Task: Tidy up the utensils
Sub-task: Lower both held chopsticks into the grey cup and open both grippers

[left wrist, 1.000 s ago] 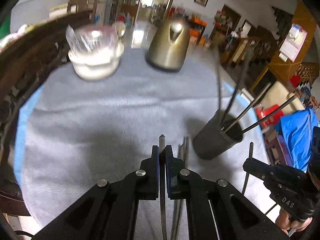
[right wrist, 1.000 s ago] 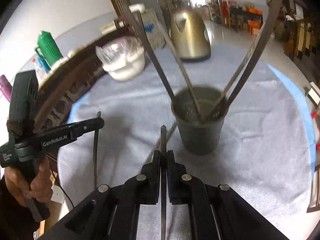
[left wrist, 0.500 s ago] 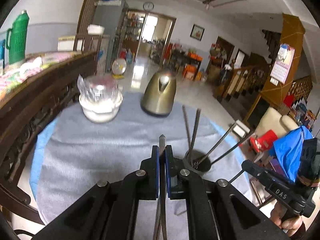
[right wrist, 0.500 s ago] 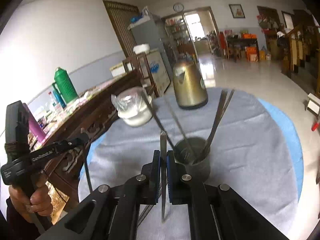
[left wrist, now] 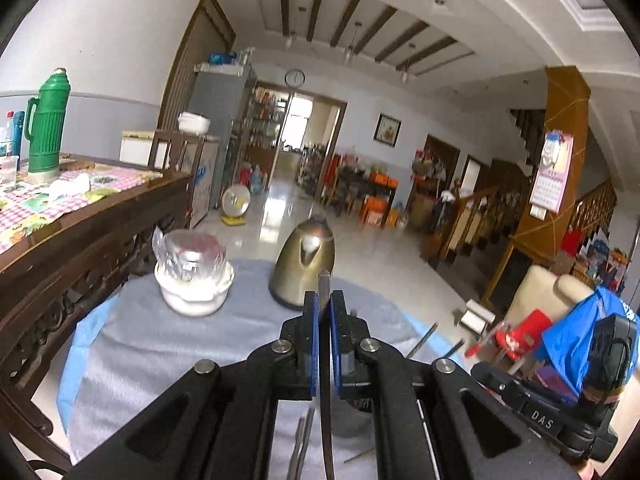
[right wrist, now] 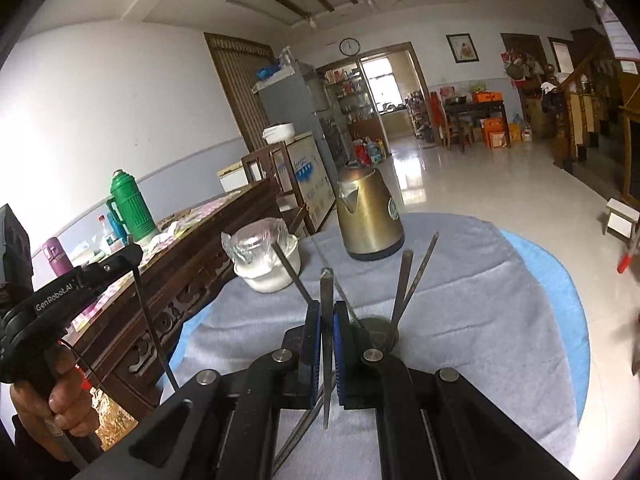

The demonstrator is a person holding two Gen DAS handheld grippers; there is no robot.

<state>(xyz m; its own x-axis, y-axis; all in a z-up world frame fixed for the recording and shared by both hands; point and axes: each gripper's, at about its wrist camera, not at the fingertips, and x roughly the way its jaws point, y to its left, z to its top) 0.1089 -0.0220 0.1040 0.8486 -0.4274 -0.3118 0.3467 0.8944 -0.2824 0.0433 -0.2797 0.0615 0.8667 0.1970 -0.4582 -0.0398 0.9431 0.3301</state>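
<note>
left gripper (left wrist: 324, 312): clamped on a dark metal chopstick (left wrist: 325, 380), held upright so the stick hangs point-down, lifted above the grey cloth (left wrist: 140, 344).
right gripper (right wrist: 327, 320): pinched on its own chopstick (right wrist: 327, 344), same vertical hold; probably raised so each stick can drop straight into the cup.
holder cup (right wrist: 378, 330): dark, standing on the cloth just past the right gripper; several chopsticks (right wrist: 402, 284) already lean out of it in a fan.
loose sticks: at least two lie on the cloth under the grippers, not yet collected.
white bowl (right wrist: 272, 270): wrapped in clear plastic, contents unclear.
kettle (right wrist: 368, 216): brass-coloured, at the far edge, lid closed.
</note>
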